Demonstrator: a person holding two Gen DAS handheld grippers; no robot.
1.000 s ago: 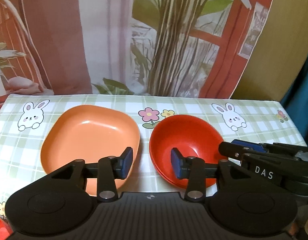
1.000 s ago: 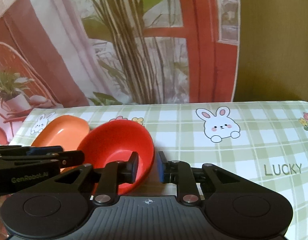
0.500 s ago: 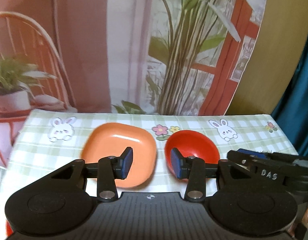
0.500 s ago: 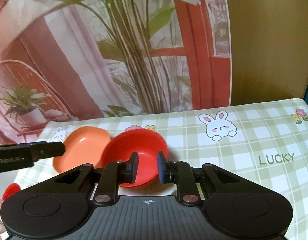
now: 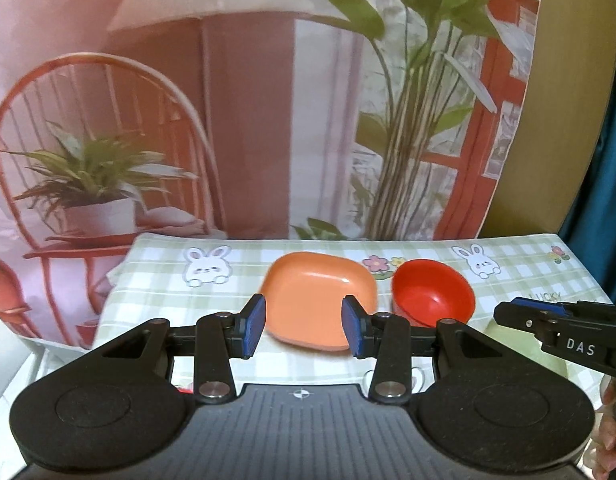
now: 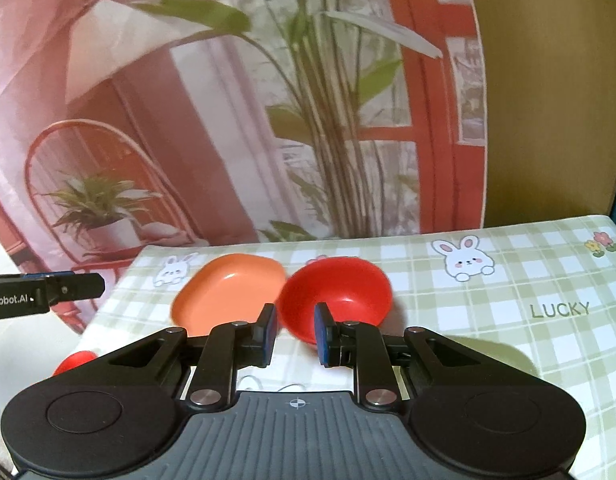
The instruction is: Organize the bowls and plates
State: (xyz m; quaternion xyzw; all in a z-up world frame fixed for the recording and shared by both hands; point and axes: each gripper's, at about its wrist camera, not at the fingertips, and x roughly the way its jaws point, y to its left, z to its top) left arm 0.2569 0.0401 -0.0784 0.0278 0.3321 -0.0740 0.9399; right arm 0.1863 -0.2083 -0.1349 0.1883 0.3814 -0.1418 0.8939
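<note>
An orange square plate [image 5: 319, 300] lies on the checked tablecloth with a red bowl [image 5: 433, 298] just to its right. Both also show in the right wrist view, the plate [image 6: 228, 290] left of the bowl [image 6: 335, 296]. My left gripper [image 5: 304, 330] is open and empty, held back from the plate's near edge. My right gripper [image 6: 295, 334] is open and empty, held back from the bowl's near rim. The right gripper's fingers [image 5: 547, 320] show at the right of the left wrist view.
The table [image 6: 507, 320] carries a green checked cloth with rabbits and the word LUCKY. A small red object [image 6: 74, 362] lies at the table's near left edge. A printed backdrop [image 5: 268, 120] with plants and a chair hangs behind the table.
Both grippers have pulled back and up from the dishes, so plate and bowl look smaller. The right gripper's jaws have widened. Plate and bowl stay in place.
</note>
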